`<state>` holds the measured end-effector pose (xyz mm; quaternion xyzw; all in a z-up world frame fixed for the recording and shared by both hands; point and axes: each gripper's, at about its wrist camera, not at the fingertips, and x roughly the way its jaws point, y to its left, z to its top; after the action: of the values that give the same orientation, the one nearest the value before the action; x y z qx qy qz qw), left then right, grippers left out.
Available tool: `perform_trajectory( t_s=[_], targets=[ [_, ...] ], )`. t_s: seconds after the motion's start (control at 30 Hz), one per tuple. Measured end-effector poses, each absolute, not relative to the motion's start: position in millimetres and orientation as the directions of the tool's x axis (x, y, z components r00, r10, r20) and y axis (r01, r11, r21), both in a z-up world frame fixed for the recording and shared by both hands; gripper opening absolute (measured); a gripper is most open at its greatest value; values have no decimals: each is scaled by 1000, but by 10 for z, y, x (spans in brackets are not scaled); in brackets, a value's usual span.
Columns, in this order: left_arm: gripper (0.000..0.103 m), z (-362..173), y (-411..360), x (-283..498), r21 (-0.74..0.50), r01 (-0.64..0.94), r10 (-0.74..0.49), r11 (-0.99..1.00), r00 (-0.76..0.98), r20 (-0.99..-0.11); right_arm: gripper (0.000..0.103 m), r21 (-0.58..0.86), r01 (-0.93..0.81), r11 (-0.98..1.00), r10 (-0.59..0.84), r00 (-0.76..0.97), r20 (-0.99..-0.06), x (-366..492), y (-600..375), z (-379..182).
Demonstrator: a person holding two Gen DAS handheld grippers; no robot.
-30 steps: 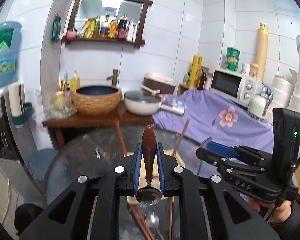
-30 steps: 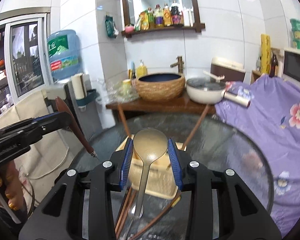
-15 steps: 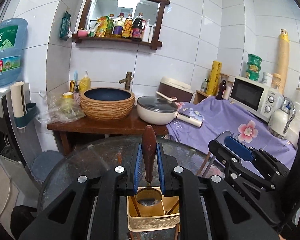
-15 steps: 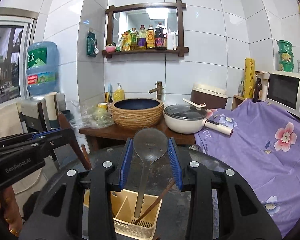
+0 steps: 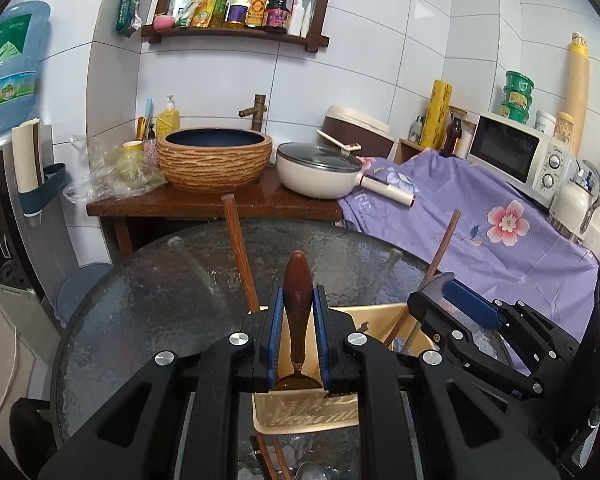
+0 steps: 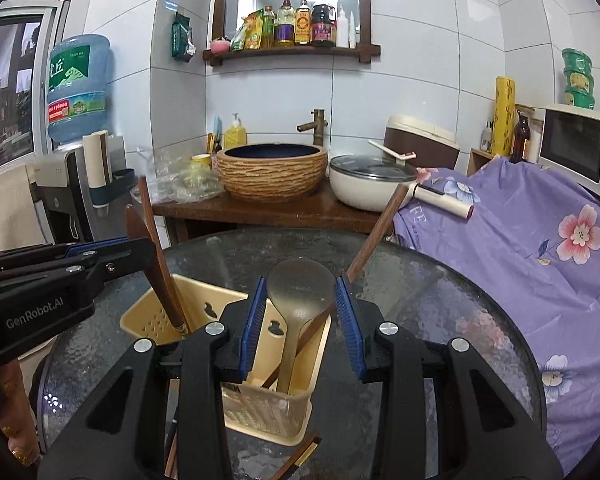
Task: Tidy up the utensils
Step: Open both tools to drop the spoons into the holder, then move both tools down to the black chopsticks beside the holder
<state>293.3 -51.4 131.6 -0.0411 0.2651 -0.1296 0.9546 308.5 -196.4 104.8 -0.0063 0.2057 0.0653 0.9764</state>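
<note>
A beige plastic utensil holder [image 6: 152,322] stands on the round glass table [image 6: 440,312]. My left gripper [image 5: 297,320] is shut on a spoon with a brown wooden handle [image 5: 297,280], bowl end down inside the holder [image 5: 384,314]. My right gripper [image 6: 301,312] is shut on a metal spoon [image 6: 300,292], bowl up, handle down in the holder's right compartment. Wooden chopsticks [image 6: 374,236] lean in the holder. The left gripper also shows in the right wrist view [image 6: 136,248], over the holder's left compartment.
More chopsticks and a spoon [image 5: 310,472] lie on the glass in front of the holder. Behind the table stand a wooden counter with a woven basin [image 6: 272,172] and a white pan [image 6: 372,188]. A purple flowered cloth [image 6: 540,232] is on the right.
Both grippers have moved down and forward over the holder. Both spoons now reach into its compartments, where a second ago they hung above it.
</note>
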Motion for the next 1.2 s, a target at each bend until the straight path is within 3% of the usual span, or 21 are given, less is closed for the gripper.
perform_trajectory(
  t_s=[0.37, 0.6, 0.63, 0.73, 0.83, 1.2],
  targets=[
    [15, 1052, -460, 3012, -172, 230, -287, 958, 776, -561, 38, 40, -128, 991, 132, 883, -450, 3098, -2009, 888],
    [18, 1197, -399, 2822, -176, 256, -311, 950, 803, -508, 51, 73, -126, 989, 145, 898, -416, 2943, -2100, 977],
    [22, 1231, -393, 2770, -174, 262, -315, 949, 810, -496, 52, 81, -126, 989, 149, 899, -411, 2905, -2114, 993],
    [48, 1314, -340, 2564, -178, 274, -326, 945, 831, -451, 54, 107, -127, 986, 160, 898, -410, 2758, -2152, 1021],
    [50, 1300, -266, 2376, -162, 259, -305, 952, 846, -437, 54, 105, -132, 986, 164, 894, -416, 2578, -2152, 982],
    [49, 565, -135, 2166, -118, 230, -253, 966, 754, -606, 54, 131, -180, 975, 222, 768, -600, 2263, -2050, 280]
  ],
)
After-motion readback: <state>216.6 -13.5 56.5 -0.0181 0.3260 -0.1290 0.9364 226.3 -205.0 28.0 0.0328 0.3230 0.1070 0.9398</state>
